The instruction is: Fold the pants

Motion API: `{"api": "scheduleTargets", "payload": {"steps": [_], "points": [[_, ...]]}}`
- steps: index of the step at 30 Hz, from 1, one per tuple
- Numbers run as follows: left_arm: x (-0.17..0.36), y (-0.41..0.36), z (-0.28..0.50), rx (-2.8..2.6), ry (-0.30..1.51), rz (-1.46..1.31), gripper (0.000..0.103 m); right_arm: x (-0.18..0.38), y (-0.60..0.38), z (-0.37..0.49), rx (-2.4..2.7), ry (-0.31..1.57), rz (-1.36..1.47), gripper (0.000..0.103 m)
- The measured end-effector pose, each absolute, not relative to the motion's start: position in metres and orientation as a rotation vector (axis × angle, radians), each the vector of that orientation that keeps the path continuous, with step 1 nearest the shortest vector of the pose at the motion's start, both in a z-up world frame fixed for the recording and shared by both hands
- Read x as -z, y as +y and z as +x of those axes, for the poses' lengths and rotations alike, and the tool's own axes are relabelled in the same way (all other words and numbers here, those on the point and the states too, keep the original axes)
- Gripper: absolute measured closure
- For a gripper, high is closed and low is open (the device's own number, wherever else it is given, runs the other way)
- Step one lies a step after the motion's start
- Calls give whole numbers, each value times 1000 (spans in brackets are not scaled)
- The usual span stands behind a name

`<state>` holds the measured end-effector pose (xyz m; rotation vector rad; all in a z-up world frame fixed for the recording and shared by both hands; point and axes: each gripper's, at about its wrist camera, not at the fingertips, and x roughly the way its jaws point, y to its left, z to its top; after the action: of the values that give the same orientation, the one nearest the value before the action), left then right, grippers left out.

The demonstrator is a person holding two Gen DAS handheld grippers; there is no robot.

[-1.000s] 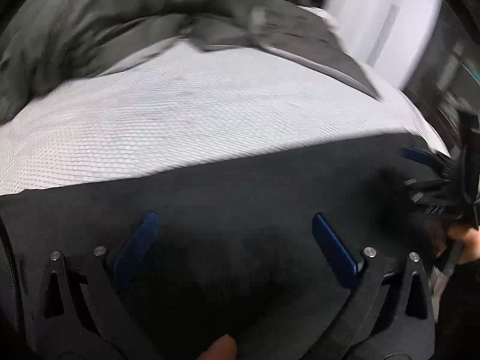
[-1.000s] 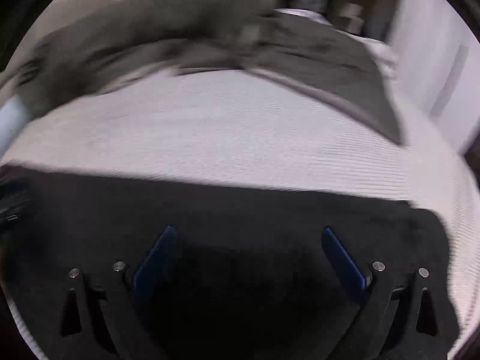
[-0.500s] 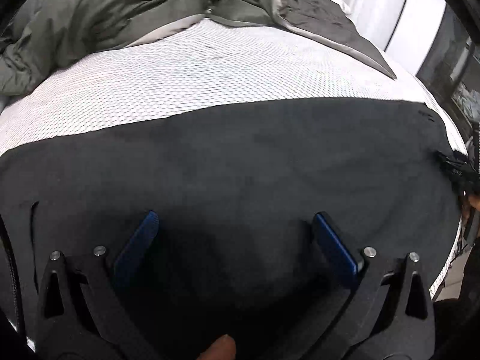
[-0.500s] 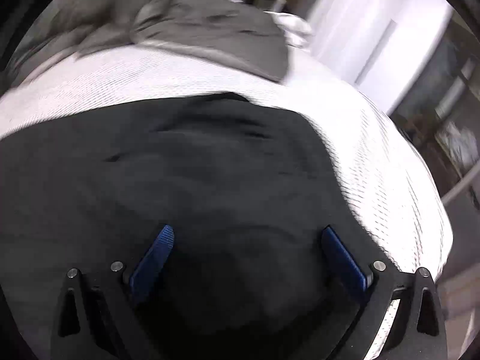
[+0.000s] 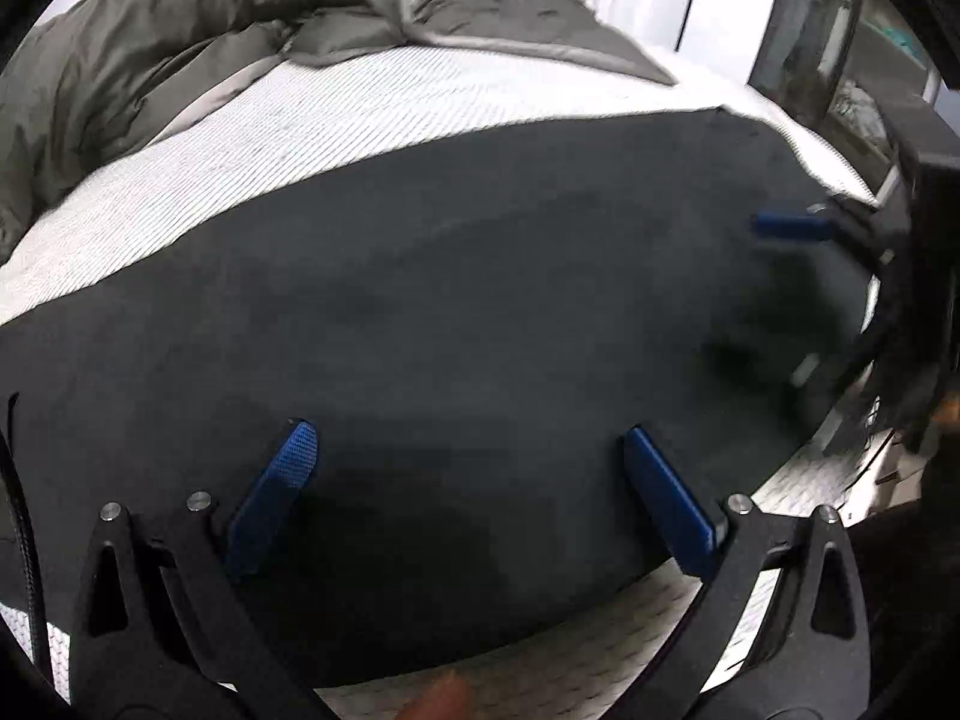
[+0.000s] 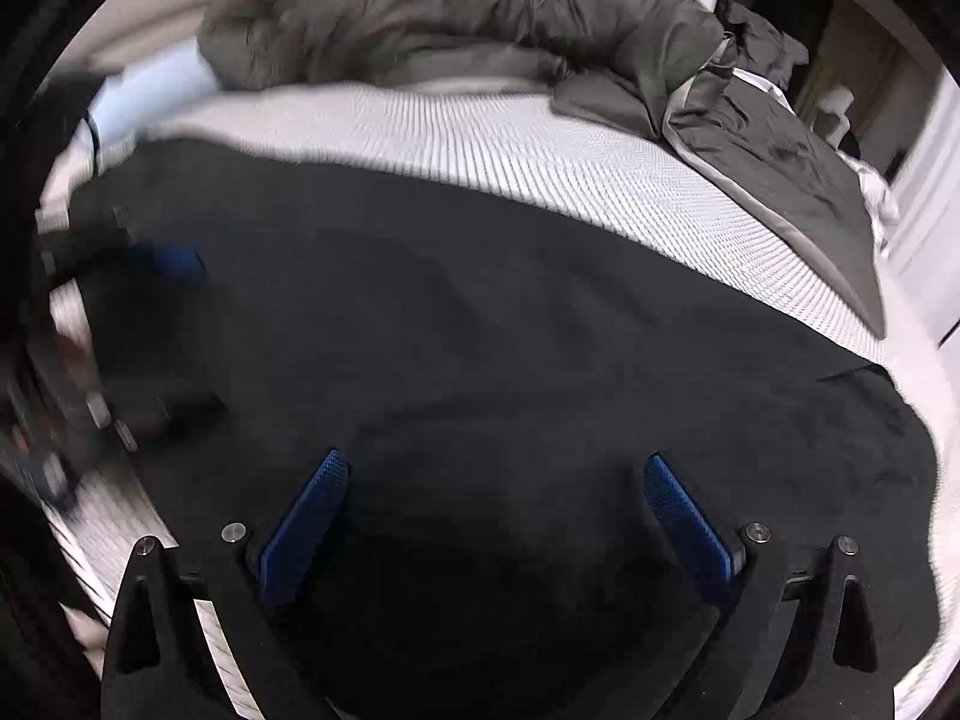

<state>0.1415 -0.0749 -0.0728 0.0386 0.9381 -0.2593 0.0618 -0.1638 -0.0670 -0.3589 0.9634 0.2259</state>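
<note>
While both my grippers hover over the bed, the black pants [image 5: 456, 324] lie spread flat across the white ribbed mattress cover [image 5: 336, 126], nearly filling both views. My left gripper [image 5: 468, 492] has its blue fingers wide apart with nothing between them, just dark fabric underneath. Same deal with my right gripper [image 6: 498, 516]: fingers spread, empty, sitting above the pants. From the left camera the right gripper shows up blurry at the right edge, and from the right camera the left one is a smear at the left edge. A rumpled grey duvet [image 6: 456, 18] is bunched along the far side of the bed, well apart from the pants.
</note>
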Motion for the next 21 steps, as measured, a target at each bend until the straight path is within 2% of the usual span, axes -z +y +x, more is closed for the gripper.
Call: {"api": "scheduleTargets", "payload": {"steps": [2,5,8,10,16,19,20,21], "points": [[75,-53,137,248,940,0,1,62,-198,63,-210,985,-258,3],[73,-14,129,189,931,-13,1,55,-288,63,163,996,-237,3],[70,23,122,96,930,-41,1,53,-372,54,444,996,-76,3],[68,41,122,37,933,-58,1,46,-384,50,418,967,22,3],[57,56,131,57,887,-118,1,14,-351,65,352,851,-52,3],[61,53,146,47,904,-110,1,15,-338,96,296,861,-63,3],[65,49,146,42,912,-106,1,22,-334,109,274,875,-70,4],[68,47,148,37,923,-97,1,28,-328,119,258,895,-71,10]]}}
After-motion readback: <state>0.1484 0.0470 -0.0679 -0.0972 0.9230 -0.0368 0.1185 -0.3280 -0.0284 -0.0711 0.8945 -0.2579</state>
